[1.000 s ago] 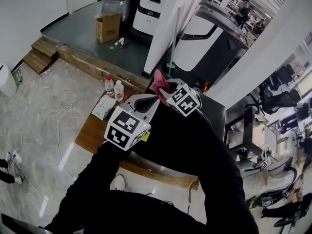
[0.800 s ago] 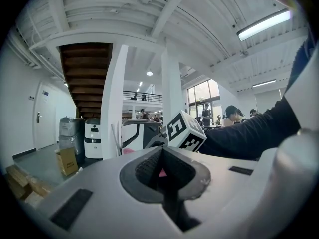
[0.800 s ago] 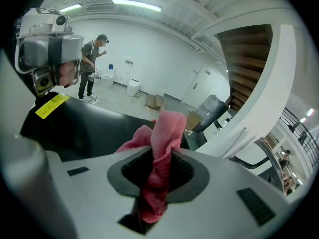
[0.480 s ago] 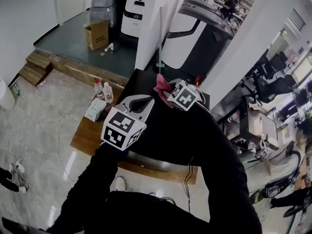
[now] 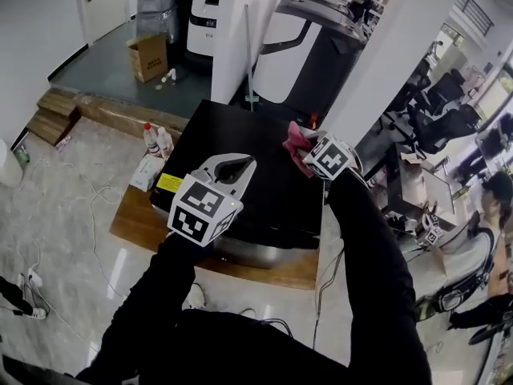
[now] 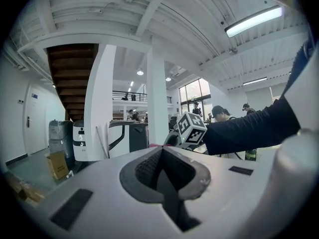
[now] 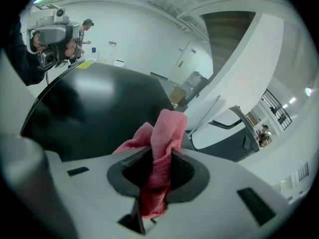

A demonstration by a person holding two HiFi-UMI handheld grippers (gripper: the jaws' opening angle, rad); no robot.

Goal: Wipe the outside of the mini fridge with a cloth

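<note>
The black mini fridge (image 5: 240, 135) stands on a low wooden platform, and I look down on its glossy top. Over the top's far right part, my right gripper (image 5: 309, 147) is shut on a pink cloth (image 5: 296, 137). In the right gripper view the cloth (image 7: 163, 131) bunches up out of the shut jaws (image 7: 162, 153) above the fridge top (image 7: 99, 98). My left gripper (image 5: 248, 161) hovers over the fridge's near left part, shut and holding nothing. Its closed tips (image 6: 162, 151) point level into the room, towards the right gripper's marker cube (image 6: 192, 128).
Two small bottles (image 5: 156, 140) and a tissue pack (image 5: 147, 172) sit on the wooden platform (image 5: 132, 219) left of the fridge. A yellow sticker (image 5: 169, 183) marks the fridge's left corner. White machines (image 5: 296, 46) stand behind, with a cardboard box (image 5: 148, 54) and cables (image 5: 96, 215) on the floor.
My right gripper has carried the pink cloth rightwards across the fridge top. The head view has shifted so more of the top shows. The left gripper has stayed about where it was.
</note>
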